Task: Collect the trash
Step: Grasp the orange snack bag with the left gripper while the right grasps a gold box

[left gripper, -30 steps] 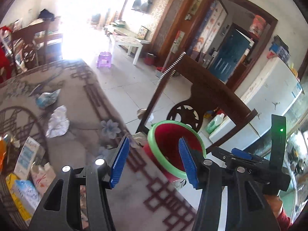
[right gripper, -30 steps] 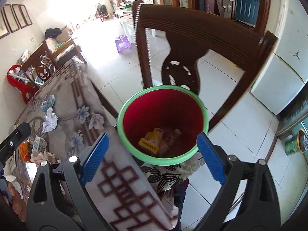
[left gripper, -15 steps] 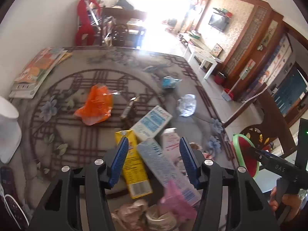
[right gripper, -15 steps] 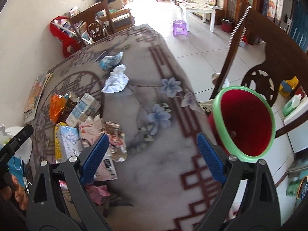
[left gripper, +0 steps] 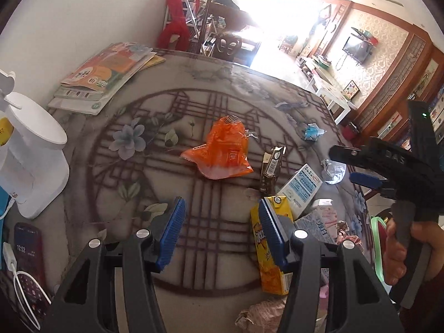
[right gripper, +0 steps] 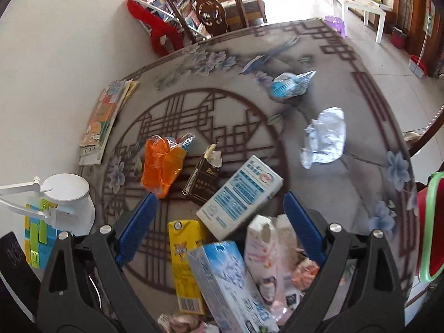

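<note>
Trash lies on the patterned table: an orange wrapper [left gripper: 220,152] [right gripper: 161,163], a dark cigarette pack [left gripper: 270,168] [right gripper: 202,183], a white-blue carton [left gripper: 301,187] [right gripper: 240,197], a yellow carton [left gripper: 267,245] [right gripper: 186,260], a blue wrapper [right gripper: 288,84] and a crumpled white wrapper [right gripper: 324,137]. My left gripper [left gripper: 219,236] is open and empty above the table, short of the orange wrapper. My right gripper [right gripper: 219,227] is open and empty over the cartons; it also shows in the left wrist view [left gripper: 363,179]. The red bin with green rim [right gripper: 430,227] stands off the table's right edge.
A stack of books [left gripper: 105,75] lies at the table's far left. A white appliance [left gripper: 27,161] and a phone with cable [left gripper: 27,255] sit at the near left. More cartons and crumpled wrappers [right gripper: 263,258] lie near the front. Chairs stand beyond the table.
Both grippers have swung left from the red bin to the table. They now face the trash pile, both still open and empty.
</note>
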Motion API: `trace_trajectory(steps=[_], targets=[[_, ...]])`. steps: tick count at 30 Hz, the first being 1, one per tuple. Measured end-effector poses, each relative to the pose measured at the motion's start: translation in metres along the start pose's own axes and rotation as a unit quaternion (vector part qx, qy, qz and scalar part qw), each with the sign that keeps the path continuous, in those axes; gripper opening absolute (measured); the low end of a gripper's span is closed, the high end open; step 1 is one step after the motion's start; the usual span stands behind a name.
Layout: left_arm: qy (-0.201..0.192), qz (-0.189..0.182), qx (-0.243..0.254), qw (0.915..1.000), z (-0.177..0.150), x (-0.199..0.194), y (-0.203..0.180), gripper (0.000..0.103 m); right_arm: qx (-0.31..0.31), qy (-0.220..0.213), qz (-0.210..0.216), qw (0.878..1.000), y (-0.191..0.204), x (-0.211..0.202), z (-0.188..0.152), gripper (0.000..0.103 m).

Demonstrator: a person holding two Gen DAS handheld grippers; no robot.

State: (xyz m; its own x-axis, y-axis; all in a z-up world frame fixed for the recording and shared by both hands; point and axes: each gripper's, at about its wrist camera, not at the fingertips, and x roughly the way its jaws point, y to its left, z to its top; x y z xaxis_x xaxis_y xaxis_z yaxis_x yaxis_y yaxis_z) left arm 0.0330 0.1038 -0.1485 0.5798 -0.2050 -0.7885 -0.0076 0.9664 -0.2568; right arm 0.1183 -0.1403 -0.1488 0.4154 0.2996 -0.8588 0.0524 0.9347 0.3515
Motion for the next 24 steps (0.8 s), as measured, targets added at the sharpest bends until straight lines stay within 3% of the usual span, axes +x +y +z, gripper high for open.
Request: trace_trajectory(steps=[5,8,9,11,13,16,18,20,24], targets=[[0.004,0.003,0.002,1.0,0.012,0.018,0.009,0.052,-0.031,0.045,-0.038,0.998,0.028,0.059,0.016,0.089],[0.008,0.007,0.003,0.9999,0.02,0.031,0.014,0.052,-0.057,0.065,-0.06,0.994,0.038,0.088,0.018,0.079],[0.01,0.006,0.001,0.9999,0.024,0.037,0.016,0.052,-0.073,0.054,-0.065,0.994,0.043,0.089,0.02,0.077],[0.014,0.005,0.002,0.9999,0.03,0.048,0.017,0.052,-0.09,0.072,-0.072,0.991,0.048,0.099,0.022,0.065],[0.016,0.0,0.01,0.9998,0.037,0.06,0.014,0.052,-0.088,0.092,-0.065,0.99,0.044,0.111,0.02,0.04],[0.021,-0.011,0.026,0.9994,0.049,0.081,0.007,0.052,-0.071,0.086,-0.044,0.993,0.032,0.103,0.023,0.026],[0.028,-0.021,0.038,0.9987,0.057,0.096,0.001,0.054,-0.059,0.068,-0.024,0.996,0.025,0.086,0.021,0.025],[0.038,-0.025,0.052,0.9976,0.064,0.111,-0.006,0.062,-0.056,0.046,-0.014,0.997,0.019,0.063,0.019,0.023],[0.053,-0.036,0.076,0.995,0.074,0.141,-0.018,0.064,-0.057,0.021,-0.004,0.998,0.008,0.025,0.009,0.019]])
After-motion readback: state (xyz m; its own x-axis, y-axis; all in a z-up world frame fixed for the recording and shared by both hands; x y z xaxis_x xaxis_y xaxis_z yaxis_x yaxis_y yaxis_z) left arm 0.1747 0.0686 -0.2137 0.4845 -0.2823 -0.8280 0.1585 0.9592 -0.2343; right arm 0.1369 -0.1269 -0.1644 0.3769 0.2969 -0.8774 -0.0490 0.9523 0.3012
